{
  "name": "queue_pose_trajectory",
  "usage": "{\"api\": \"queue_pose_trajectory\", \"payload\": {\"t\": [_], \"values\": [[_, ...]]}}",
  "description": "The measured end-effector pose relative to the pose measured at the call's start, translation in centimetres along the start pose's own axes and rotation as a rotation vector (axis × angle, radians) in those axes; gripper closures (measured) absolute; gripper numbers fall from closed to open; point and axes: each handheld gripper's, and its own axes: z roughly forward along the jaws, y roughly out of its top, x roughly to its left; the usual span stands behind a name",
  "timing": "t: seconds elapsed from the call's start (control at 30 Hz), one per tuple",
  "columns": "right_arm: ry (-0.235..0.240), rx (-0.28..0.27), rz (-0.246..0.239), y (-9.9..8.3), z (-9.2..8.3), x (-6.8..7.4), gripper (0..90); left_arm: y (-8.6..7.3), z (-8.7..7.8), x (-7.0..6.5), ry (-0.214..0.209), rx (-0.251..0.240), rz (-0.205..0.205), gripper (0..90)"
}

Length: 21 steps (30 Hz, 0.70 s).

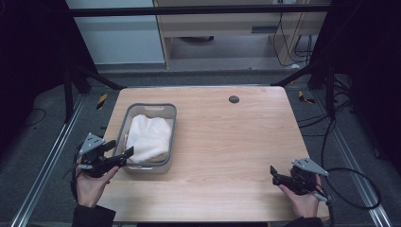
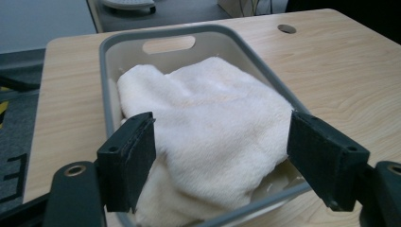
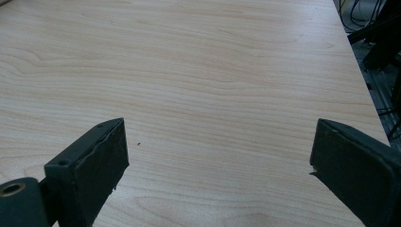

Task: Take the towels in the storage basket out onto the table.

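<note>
A grey plastic basket [image 1: 174, 123] stands on the left half of the wooden table [image 1: 227, 137], with a white folded towel [image 1: 149, 137] lying in it. My left gripper [image 1: 122, 147] hovers at the basket's near left corner, held in a hand, pointing over the rim. In the left gripper view its jaws [image 2: 220, 127] stand wide apart with the towel [image 2: 208, 94] showing beyond and between them; the pads do not press on it. The basket's rim [image 2: 106, 61] runs past the left jaw. My right gripper [image 1: 274, 172] rests low at the table's near right, open over bare wood [image 3: 217, 137].
A dark round cable hole [image 1: 233, 99] sits near the table's far edge, also in the left gripper view [image 2: 286, 29]. Black frame legs and cables surround the table on the floor. The table's right edge [image 3: 359, 80] lies close to the right gripper.
</note>
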Motion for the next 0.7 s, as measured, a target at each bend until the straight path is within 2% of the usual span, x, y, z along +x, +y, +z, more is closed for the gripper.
{"api": "queue_pose_trajectory", "payload": {"t": [0.2, 0.53, 0.7], "values": [[0.002, 0.014, -0.009, -0.1, 0.2, 0.0, 4.4, 2.4, 1.3, -0.2, 0.009, 0.047, 0.033, 23.8], [0.010, 0.037, -0.004, 0.0, 0.5, 0.0, 3.9, 4.0, 2.9, 0.2, 0.010, 0.083, 0.044, 23.6], [0.021, 0.049, 0.001, 0.0, 0.6, 0.0, 3.9, 4.4, 4.3, 0.8, 0.013, 0.136, 0.096, 23.4]]}}
